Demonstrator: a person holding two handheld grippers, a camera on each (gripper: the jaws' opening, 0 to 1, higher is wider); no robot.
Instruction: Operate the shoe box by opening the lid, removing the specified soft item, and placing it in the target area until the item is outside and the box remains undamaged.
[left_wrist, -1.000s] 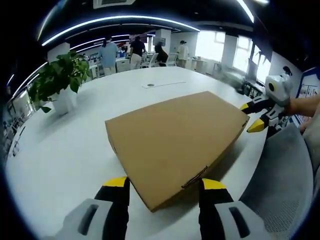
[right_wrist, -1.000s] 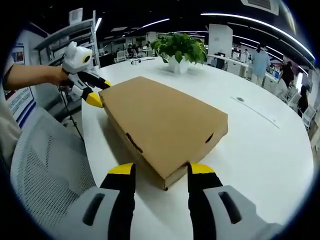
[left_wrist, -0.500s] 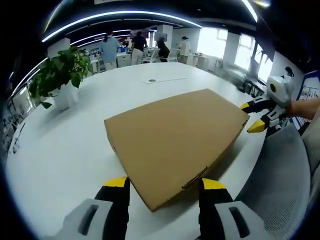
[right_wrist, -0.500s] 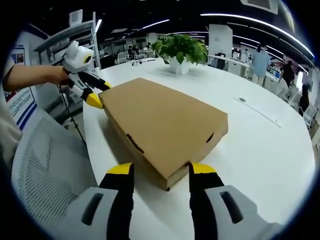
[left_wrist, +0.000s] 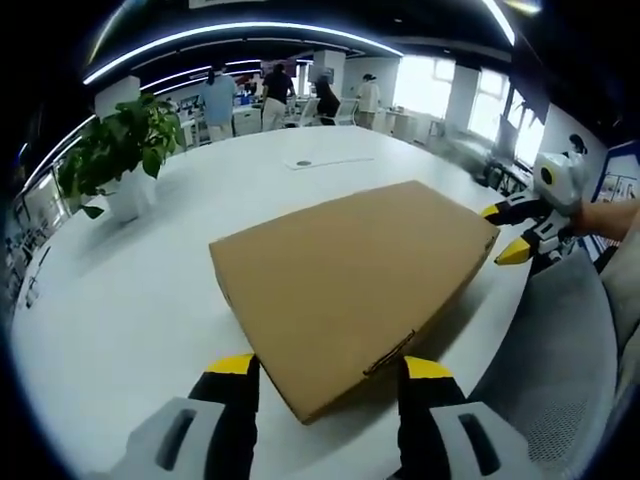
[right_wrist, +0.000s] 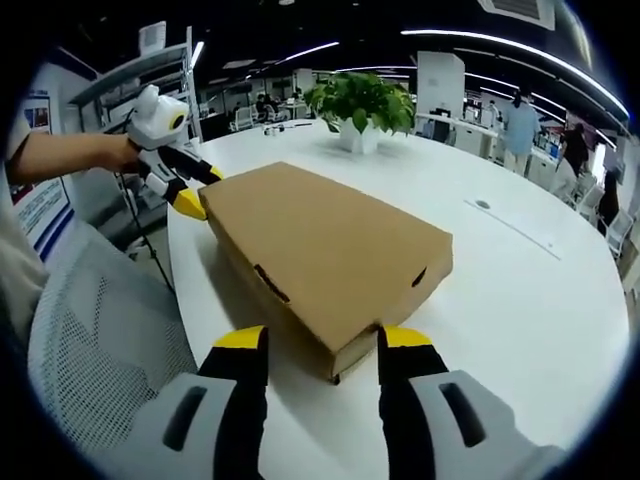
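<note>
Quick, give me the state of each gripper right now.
Left gripper: open, jaws straddling one corner of the closed shoe box, holding nothing.
Right gripper: open, jaws straddling the opposite corner, holding nothing.

Shut shoe box (left_wrist: 345, 285) between spread fingers (left_wrist: 232, 385)

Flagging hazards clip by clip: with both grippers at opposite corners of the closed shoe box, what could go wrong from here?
1. The left hand-held gripper and right hand-held gripper each straddle a corner of the shoe box; squeezing there might crush the cardboard.
2. The box lies near the table edge beside a mesh chair; uneven lifting could slide it off.
</note>
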